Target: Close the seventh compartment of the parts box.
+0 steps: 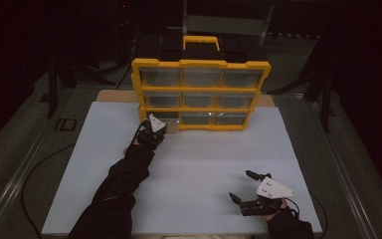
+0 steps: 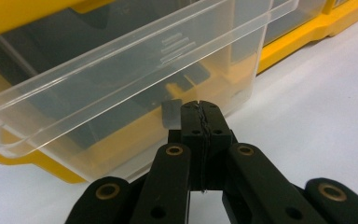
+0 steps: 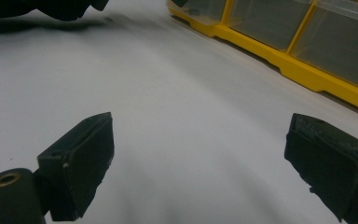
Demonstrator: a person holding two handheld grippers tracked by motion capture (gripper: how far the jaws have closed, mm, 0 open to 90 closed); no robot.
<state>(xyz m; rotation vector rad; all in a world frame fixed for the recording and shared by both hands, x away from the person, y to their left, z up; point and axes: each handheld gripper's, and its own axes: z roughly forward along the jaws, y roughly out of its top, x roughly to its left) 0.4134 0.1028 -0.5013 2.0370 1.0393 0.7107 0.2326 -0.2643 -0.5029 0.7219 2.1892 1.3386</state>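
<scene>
High view, risk: the left gripper (image 1: 155, 130) works at the bottom-left clear plastic drawer (image 1: 160, 118) of the yellow-framed nine-drawer storage cabinet (image 1: 201, 92); a pull that runs off the drawer's line could, I judge, drag the whole light cabinet forward across the white table sheet (image 1: 204, 164), since nothing steadies it.
High view, pose: the left forearm in a dark sleeve (image 1: 124, 174) reaches forward and slightly right to the cabinet's lower left corner; the right gripper (image 1: 243, 186) lies low on the sheet near the table's front right, well apart from the cabinet.
Left gripper view, risk: the drawer (image 2: 121, 79) is pulled partly out and tilts across the frame (its front wall just beyond the jaw tips); the jaws are pressed fully together, and I cannot tell whether they pinch the drawer's small front tab (image 2: 171, 113) or merely sit against it, so a slip off the tab looks the likeliest failure.
Left gripper view, pose: the gripper (image 2: 200, 109) points roughly level at the drawer's lower front.
Right gripper view, risk: little here; an idle hand cannot brace the cabinet (image 3: 307, 51).
Right gripper view, pose: the gripper (image 3: 198, 163) has jaws spread wide with nothing between them, aimed low over the sheet (image 3: 177, 93).
</scene>
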